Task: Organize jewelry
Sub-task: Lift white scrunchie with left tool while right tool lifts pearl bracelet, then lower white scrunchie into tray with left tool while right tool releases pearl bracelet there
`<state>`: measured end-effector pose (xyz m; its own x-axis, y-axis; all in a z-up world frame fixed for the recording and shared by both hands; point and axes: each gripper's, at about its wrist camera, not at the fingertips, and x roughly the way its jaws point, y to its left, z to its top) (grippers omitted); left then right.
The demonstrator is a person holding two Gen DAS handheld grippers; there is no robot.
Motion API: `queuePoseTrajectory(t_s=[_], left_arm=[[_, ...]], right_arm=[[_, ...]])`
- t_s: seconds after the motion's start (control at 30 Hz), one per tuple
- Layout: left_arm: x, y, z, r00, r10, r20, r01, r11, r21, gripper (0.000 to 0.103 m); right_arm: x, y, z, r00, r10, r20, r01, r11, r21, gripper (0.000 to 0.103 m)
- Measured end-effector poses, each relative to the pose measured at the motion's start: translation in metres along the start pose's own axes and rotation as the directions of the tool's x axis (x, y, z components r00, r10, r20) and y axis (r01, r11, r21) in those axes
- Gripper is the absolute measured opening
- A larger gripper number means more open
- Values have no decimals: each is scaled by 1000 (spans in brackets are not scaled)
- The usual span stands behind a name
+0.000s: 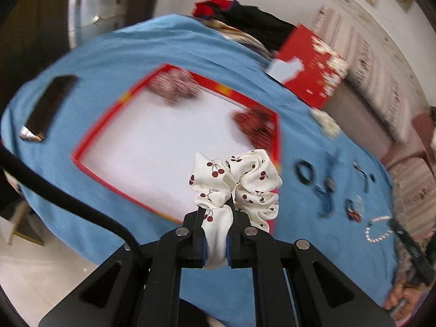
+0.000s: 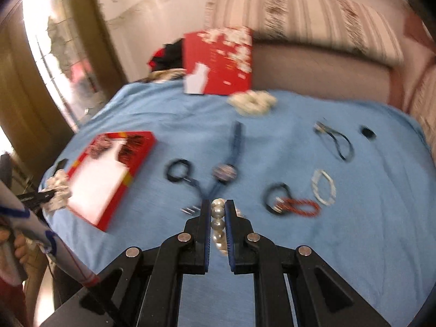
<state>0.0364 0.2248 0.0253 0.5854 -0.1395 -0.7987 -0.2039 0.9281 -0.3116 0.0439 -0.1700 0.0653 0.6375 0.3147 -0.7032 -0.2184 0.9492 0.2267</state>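
Note:
My left gripper (image 1: 216, 212) is shut on a white cherry-print scrunchie (image 1: 239, 182) and holds it above the near right corner of the open red box (image 1: 174, 141). The box has a white floor and two dark red patterned scrunchies (image 1: 174, 87) at its far side. My right gripper (image 2: 218, 204) is shut on a pearl bracelet (image 2: 218, 219) above the blue cloth (image 2: 272, 245). The box also shows in the right wrist view (image 2: 109, 174), far left, with the left gripper and scrunchie (image 2: 58, 188) beside it.
On the cloth lie a black hair tie (image 2: 177, 170), a blue watch (image 2: 226, 171), a red bead bracelet (image 2: 299, 205), a white bracelet (image 2: 323, 188), a cream scrunchie (image 2: 252, 100) and a dark cord (image 2: 338, 141). The red lid (image 2: 220, 60) stands at the back. A black phone (image 1: 46, 109) lies left.

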Motion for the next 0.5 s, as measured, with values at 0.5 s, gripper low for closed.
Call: queuePoseTrajectory(t_s=[0.5], left_arm=[[77,84,82,992,92,-86,-99,992,-84,9]], right_arm=[[106,189,52,976,160,-151,-190,957,-217,11]])
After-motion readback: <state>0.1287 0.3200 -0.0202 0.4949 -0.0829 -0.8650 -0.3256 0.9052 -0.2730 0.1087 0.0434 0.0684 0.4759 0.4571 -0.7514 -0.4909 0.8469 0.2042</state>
